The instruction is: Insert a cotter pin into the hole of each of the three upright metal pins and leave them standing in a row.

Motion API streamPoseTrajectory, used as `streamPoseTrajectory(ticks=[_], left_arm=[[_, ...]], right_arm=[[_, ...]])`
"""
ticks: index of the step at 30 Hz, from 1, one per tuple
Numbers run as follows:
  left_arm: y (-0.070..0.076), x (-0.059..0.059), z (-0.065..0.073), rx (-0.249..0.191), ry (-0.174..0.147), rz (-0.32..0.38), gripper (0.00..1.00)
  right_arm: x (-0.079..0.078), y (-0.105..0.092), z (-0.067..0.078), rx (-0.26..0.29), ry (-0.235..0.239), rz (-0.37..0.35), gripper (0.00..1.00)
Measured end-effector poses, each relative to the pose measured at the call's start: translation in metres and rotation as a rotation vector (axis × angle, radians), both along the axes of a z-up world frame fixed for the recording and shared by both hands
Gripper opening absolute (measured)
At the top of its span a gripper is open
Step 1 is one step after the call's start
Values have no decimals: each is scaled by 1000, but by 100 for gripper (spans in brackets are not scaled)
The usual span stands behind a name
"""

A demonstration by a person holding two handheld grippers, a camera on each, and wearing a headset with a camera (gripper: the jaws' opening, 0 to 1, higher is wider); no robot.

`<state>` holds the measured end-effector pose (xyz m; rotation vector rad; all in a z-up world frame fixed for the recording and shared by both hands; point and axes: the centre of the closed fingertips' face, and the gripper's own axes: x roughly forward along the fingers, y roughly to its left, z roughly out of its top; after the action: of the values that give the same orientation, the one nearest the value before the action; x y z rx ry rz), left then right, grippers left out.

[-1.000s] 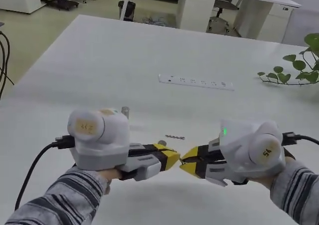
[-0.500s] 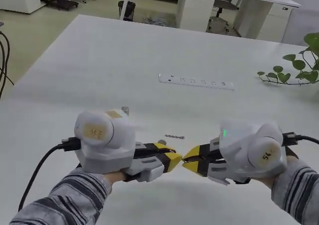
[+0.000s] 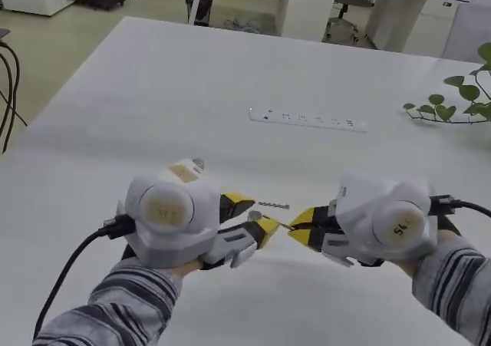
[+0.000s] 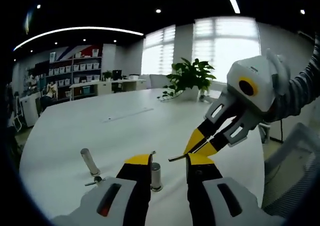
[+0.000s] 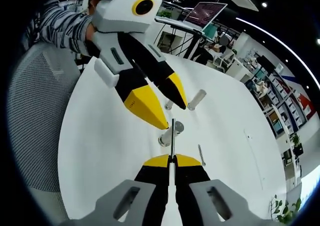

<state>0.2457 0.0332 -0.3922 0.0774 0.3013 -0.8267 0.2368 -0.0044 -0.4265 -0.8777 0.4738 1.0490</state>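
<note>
A short upright metal pin (image 3: 254,216) (image 4: 156,176) (image 5: 167,135) stands on the white table between the jaws of my left gripper (image 3: 255,212) (image 4: 169,160) (image 5: 173,116), which is open around it. My right gripper (image 3: 294,230) (image 4: 194,148) (image 5: 172,159) is shut on a thin cotter pin (image 3: 281,225) (image 4: 177,158) (image 5: 172,136), whose free end points at the top of that metal pin. A second metal pin (image 3: 198,163) (image 4: 89,161) (image 5: 196,99) stands behind the left gripper. A third (image 5: 169,104) shows small past the left jaws. A loose cotter pin (image 3: 273,205) (image 5: 200,155) lies on the table.
A white power strip (image 3: 307,120) lies further back on the table (image 3: 153,93). A leafy plant (image 3: 460,100) reaches in from the right edge. Cables trail from both grippers toward me. Office desks and chairs stand beyond the table.
My left gripper has opened and now has its jaws on either side of the metal pin. The right gripper has brought the cotter pin closer to that pin. The head camera shifted slightly.
</note>
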Motion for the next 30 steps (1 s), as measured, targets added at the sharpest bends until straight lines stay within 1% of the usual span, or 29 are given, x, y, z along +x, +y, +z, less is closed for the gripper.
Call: streamPoseTrajectory(ticks=[1,3,4,6,9,10,11,12,13,15,16,18,22,25,28,30], left_arm=[[3,2,-1,29,-17,15,24],[7,5,-8,92,-38,34,25],[7,5,-13,115,-33,39,25],[7,7,-20,136,-25,45,26],[8,9,-31,160,-9,60,25],[7,10,-34,168,-6,62,25],[8,11,-39,186,-2,71,25],[9,12,-41,192,-1,74,24],[10,14,-45,202,4,84,24],[12,16,-52,204,18,105,23],[13,17,-56,193,38,115,22],[11,16,-58,176,50,114,21],[9,14,-62,190,55,107,21],[7,14,-62,189,52,106,20],[6,13,-63,198,50,100,20],[6,14,-63,196,50,101,20]], right_arm=[[2,-1,-1,-20,-8,8,0],[5,-2,-2,-38,-20,15,0],[7,-3,-3,-46,-20,21,0],[10,-4,-6,-66,-22,30,0],[16,-9,-13,-113,-30,42,0],[16,-9,-15,-116,-27,44,0],[18,-10,-16,-119,-25,45,0],[19,-10,-18,-122,-24,46,0],[21,-11,-20,-131,-21,48,0],[23,-13,-24,-151,-25,60,0],[23,-13,-26,-162,-27,68,0],[25,-13,-28,-169,-27,78,0],[27,-10,-30,-169,-29,94,0],[28,-9,-31,-179,-30,104,0],[29,-9,-31,-182,-33,112,0],[28,-7,-27,-173,-37,118,0]])
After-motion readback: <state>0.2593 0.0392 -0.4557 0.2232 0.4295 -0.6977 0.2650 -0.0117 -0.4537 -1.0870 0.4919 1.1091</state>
